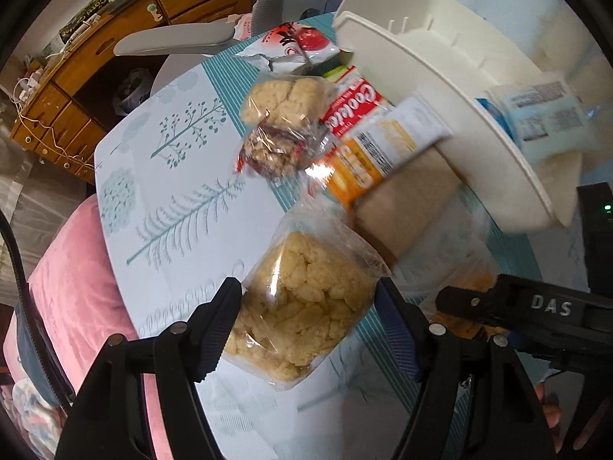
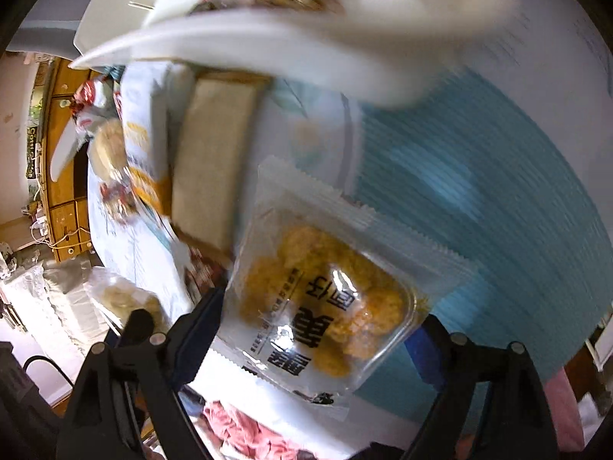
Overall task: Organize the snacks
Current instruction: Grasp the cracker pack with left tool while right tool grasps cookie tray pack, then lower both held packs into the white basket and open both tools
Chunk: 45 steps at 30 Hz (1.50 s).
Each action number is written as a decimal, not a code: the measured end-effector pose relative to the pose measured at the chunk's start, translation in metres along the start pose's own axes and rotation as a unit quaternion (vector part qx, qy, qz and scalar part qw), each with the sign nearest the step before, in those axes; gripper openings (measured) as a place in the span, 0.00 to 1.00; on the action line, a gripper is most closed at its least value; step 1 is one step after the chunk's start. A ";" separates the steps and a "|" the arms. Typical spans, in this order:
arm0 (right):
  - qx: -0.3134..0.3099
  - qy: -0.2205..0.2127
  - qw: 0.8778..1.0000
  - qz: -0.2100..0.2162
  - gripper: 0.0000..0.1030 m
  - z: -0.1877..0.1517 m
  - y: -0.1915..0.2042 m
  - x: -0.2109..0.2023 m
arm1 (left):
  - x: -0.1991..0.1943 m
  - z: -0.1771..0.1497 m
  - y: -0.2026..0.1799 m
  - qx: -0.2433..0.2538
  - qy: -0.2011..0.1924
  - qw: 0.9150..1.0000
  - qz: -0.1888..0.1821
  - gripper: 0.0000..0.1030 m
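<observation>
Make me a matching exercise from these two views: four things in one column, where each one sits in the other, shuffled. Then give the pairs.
1. clear bag of pale puffs
2. orange cracker pack
3. blue packet
4. tan packet

A. in the white tray
B. between the left gripper fingers
C. on the table, partly under the tray
D. between the right gripper fingers

1-B, 2-D, 3-A, 4-C

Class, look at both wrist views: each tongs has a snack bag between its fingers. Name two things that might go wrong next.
1. The left tongs grip a thin clear bag of puffed snacks; squeezing may crush them.
2. The right tongs hold the cracker pack close under the white tray, so lifting may knock the tray.
</observation>
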State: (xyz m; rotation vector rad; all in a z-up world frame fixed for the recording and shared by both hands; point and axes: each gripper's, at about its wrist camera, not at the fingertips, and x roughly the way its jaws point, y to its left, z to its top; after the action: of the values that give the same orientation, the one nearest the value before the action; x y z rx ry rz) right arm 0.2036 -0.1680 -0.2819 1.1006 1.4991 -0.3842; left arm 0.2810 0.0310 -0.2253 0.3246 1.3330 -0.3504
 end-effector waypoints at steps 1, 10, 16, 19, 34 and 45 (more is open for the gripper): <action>-0.001 0.003 1.000 -0.003 0.86 -0.004 -0.003 -0.002 | -0.004 -0.005 -0.002 -0.001 0.001 1.000 -0.001 0.68; -0.028 -0.008 1.000 -0.012 0.86 -0.050 -0.026 -0.026 | -0.051 -0.061 -0.012 -0.049 0.016 0.998 -0.031 0.68; -0.077 -0.059 0.995 0.017 0.86 -0.080 -0.028 -0.060 | -0.075 -0.094 -0.016 -0.084 0.004 0.995 -0.053 0.68; -0.108 -0.084 0.990 0.021 0.86 -0.088 -0.034 -0.079 | -0.082 -0.105 -0.017 -0.110 -0.013 0.990 -0.085 0.68; -0.284 -0.183 0.941 0.010 0.86 -0.077 -0.019 -0.155 | -0.128 -0.100 -0.051 -0.181 -0.112 0.969 -0.128 0.68; -0.372 -0.186 0.909 0.014 0.86 -0.013 -0.019 -0.197 | -0.132 -0.062 -0.112 -0.239 -0.145 0.952 -0.124 0.68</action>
State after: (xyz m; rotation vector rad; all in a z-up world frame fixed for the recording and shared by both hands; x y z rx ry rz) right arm 0.1571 -0.2493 -0.1073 0.4035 1.1265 0.0202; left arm 0.1521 -0.0360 -0.1121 -0.2954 1.1250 -0.2598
